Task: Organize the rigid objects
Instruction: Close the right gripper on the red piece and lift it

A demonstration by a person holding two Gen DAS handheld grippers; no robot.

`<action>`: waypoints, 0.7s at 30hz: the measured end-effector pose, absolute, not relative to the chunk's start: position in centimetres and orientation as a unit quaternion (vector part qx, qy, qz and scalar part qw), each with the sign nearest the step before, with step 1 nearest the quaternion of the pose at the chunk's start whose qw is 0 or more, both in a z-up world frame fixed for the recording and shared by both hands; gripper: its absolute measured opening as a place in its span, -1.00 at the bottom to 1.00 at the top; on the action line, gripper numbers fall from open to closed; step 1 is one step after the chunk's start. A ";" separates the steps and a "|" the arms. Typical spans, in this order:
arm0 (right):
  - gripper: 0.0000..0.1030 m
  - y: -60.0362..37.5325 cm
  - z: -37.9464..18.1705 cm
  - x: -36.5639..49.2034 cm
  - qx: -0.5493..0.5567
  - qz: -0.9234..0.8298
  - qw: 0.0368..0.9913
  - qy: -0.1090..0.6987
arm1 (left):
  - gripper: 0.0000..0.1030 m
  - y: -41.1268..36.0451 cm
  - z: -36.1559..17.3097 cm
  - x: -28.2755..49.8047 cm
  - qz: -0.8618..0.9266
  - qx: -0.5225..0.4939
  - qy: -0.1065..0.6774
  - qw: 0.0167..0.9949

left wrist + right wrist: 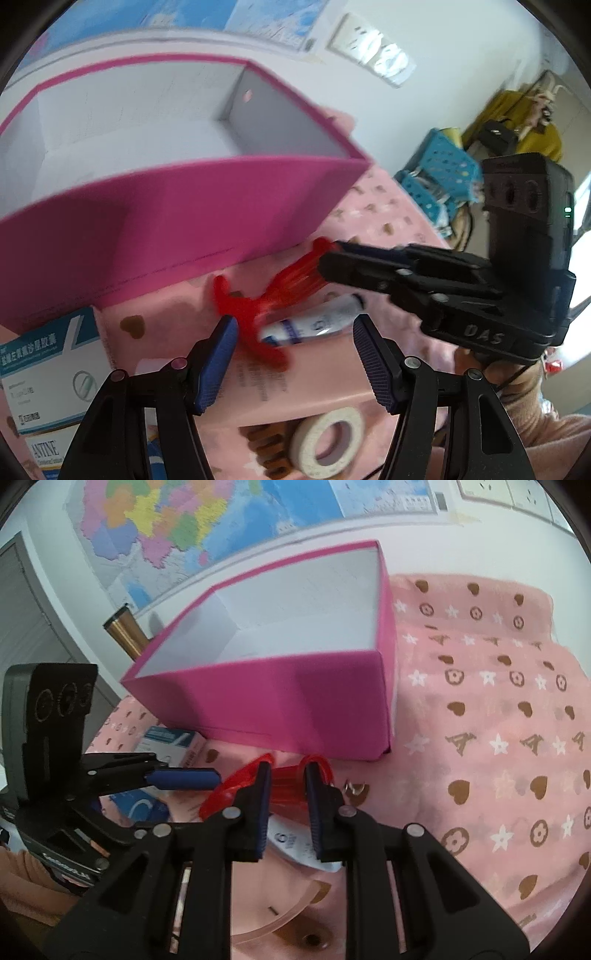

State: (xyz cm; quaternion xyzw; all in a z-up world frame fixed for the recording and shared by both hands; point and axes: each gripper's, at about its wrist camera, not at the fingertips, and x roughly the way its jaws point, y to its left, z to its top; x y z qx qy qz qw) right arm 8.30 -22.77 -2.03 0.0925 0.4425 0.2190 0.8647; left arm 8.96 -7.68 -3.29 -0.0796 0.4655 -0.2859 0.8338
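A: Right gripper (286, 775) is clamped on the red plastic clip (266, 299), jaws pinching its ribbed handle end. Clip sits just above the pink cloth (498, 720), near side of the pink box (295, 701), close to the box's front wall

B: Left gripper (295, 332)?

A: Jaws apart, holding nothing, hovering over the clip's far prongs and a white tube (314, 325) lying on the cloth

B: Handling?

A: Judging by look: thin translucent plastic, light, stiff but likely springy; the splayed legs may snag the box rim. Smooth surface could slip, so the ribbed middle is the best hold, as taken now

B: Anything else around?

A: Roll of white tape (328, 439) near, a medicine carton (48, 369) at left. Box interior looks empty
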 end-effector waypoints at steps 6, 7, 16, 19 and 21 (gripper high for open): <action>-0.80 -21.7 -2.2 8.2 0.081 0.227 0.861 0.447 | 0.24 -7.8 -3.1 8.4 -0.290 -0.068 0.460 0.837; -0.80 -21.9 -2.5 8.3 0.088 0.229 0.858 0.451 | 0.24 -7.2 -3.2 8.4 -0.287 -0.075 0.458 0.838; -0.82 -22.8 -3.8 8.5 0.115 0.226 0.849 0.463 | 0.26 -4.3 -3.6 9.2 -0.243 -0.078 0.462 0.849; -0.82 -23.1 -4.2 8.6 0.120 0.224 0.848 0.466 | 0.26 -4.5 -4.8 10.1 -0.247 -0.083 0.482 0.836; -0.82 -23.1 -4.3 8.6 0.122 0.225 0.846 0.467 | 0.26 -4.9 -5.6 10.6 -0.250 -0.087 0.493 0.829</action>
